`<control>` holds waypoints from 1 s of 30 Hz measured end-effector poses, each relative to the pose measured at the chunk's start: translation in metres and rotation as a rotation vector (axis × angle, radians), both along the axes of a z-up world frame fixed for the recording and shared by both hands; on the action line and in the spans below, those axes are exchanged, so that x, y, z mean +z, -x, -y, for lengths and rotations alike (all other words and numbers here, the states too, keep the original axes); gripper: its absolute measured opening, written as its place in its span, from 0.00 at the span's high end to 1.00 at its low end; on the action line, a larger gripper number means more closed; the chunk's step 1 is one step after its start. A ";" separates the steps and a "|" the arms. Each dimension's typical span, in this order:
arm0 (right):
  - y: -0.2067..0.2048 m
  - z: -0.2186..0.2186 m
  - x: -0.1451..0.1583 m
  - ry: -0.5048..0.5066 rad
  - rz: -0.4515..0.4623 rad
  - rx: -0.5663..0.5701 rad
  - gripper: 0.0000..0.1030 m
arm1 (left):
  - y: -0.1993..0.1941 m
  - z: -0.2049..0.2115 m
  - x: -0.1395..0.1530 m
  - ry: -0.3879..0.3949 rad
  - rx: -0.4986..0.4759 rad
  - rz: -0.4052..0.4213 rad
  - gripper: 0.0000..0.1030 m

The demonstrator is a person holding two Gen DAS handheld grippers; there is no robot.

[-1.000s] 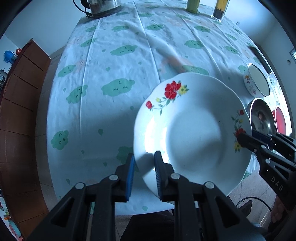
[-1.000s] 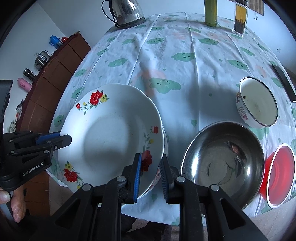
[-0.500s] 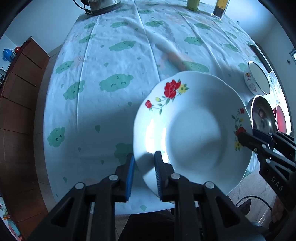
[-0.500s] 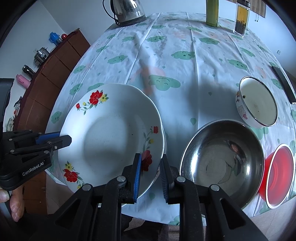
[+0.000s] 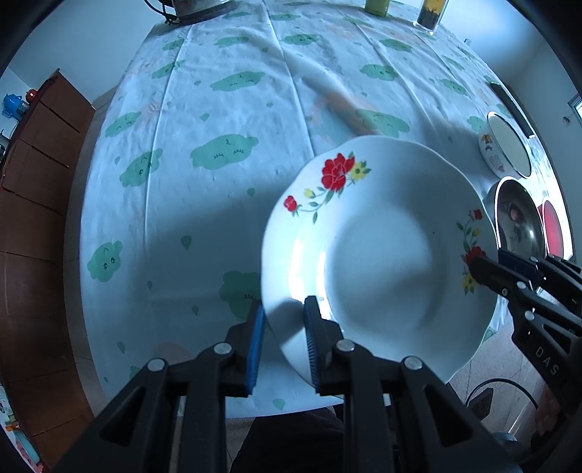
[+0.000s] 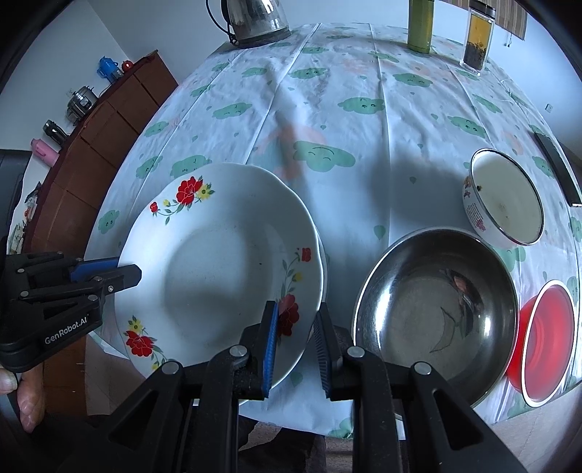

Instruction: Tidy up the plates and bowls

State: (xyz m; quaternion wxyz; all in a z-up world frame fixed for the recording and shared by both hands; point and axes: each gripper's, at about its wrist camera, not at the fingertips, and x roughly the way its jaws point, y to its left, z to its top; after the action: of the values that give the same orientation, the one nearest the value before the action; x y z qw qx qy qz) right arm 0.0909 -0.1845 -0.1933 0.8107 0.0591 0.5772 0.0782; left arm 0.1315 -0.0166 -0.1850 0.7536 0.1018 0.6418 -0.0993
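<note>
The floral plate (image 6: 222, 262) is held over the table's near edge, its rim clamped in the narrow jaws of both the left gripper (image 5: 282, 336) and right gripper (image 6: 294, 344), while the steel bowl (image 6: 434, 309), enamel bowl (image 6: 503, 202) and red bowl (image 6: 547, 340) are seemingly left unstacked.

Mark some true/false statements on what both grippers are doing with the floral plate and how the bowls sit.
1. Both grippers grip the white floral plate. True: left gripper and right gripper each straddle its rim.
2. The stainless steel bowl holds food. False: it looks empty.
3. The red plastic bowl sits nested in the steel one. False: it sits beside it.
4. The white enamel bowl stands apart from the plate. True.
5. The steel kettle lies on its side. False: upright.
</note>
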 end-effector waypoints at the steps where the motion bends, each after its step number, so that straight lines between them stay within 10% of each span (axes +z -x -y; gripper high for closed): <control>1: 0.001 0.000 0.000 0.002 -0.001 0.001 0.79 | 0.000 0.000 -0.001 0.001 0.001 -0.002 0.81; 30: -0.004 -0.004 -0.013 0.041 -0.030 0.004 0.79 | -0.011 0.001 -0.017 0.016 -0.013 -0.061 0.81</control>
State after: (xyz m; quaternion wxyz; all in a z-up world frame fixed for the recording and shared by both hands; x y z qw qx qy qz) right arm 0.0950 -0.1801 -0.2064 0.8027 0.0425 0.5911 0.0668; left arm 0.1424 -0.0173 -0.2019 0.7338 0.0967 0.6630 -0.1124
